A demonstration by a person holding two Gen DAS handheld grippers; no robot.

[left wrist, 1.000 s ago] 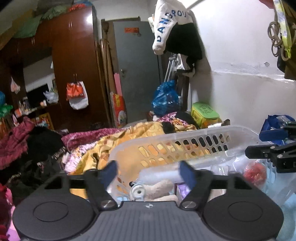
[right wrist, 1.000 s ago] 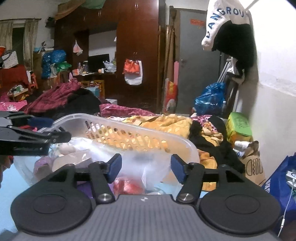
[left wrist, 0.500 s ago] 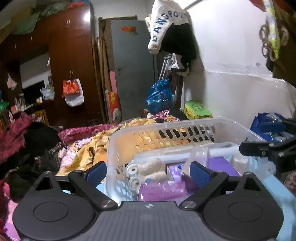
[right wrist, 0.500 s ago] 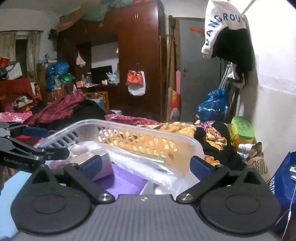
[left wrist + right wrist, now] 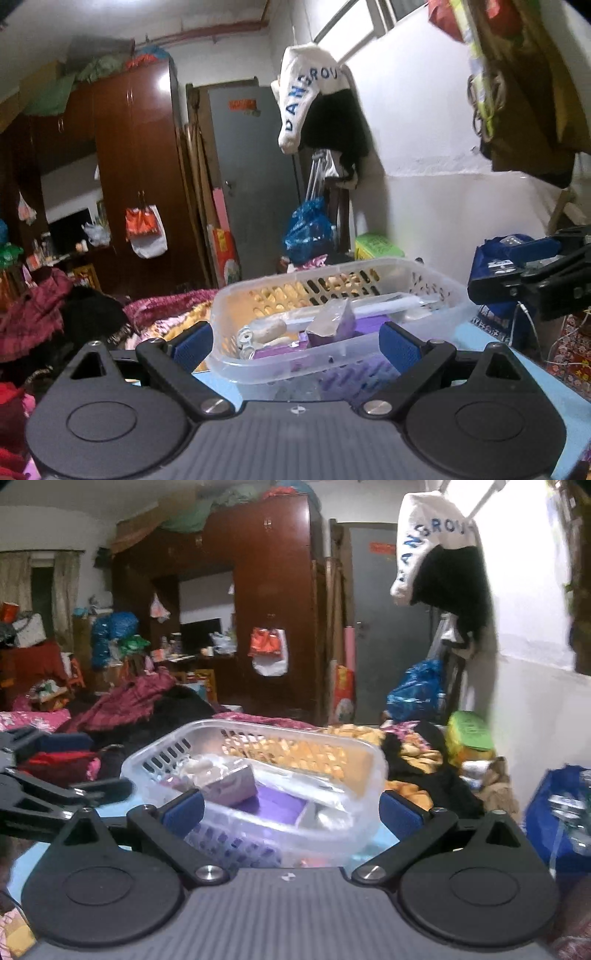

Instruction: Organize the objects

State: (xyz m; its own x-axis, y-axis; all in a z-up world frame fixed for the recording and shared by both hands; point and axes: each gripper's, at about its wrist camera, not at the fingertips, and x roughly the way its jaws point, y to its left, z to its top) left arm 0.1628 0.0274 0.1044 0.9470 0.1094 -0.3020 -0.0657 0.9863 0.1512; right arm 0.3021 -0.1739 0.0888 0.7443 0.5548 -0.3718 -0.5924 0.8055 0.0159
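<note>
You held the left gripper [image 5: 295, 345] and right gripper [image 5: 290, 810] spread wide and empty before the basket [image 5: 436, 284] on the blue surface [image 5: 532, 373], its contents already gathered inside.

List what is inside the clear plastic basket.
The clear plastic basket holds purple packets, a long clear-wrapped white stick and small pale rolls; anything beneath them is covered.

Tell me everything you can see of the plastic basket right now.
The basket is clear, whitish plastic with rounded corners and slotted walls. It sits upright on a light blue surface, holding purple packets, a clear-wrapped long item and small white pieces. Both grippers, left and right, are open near it, gripping nothing.
</note>
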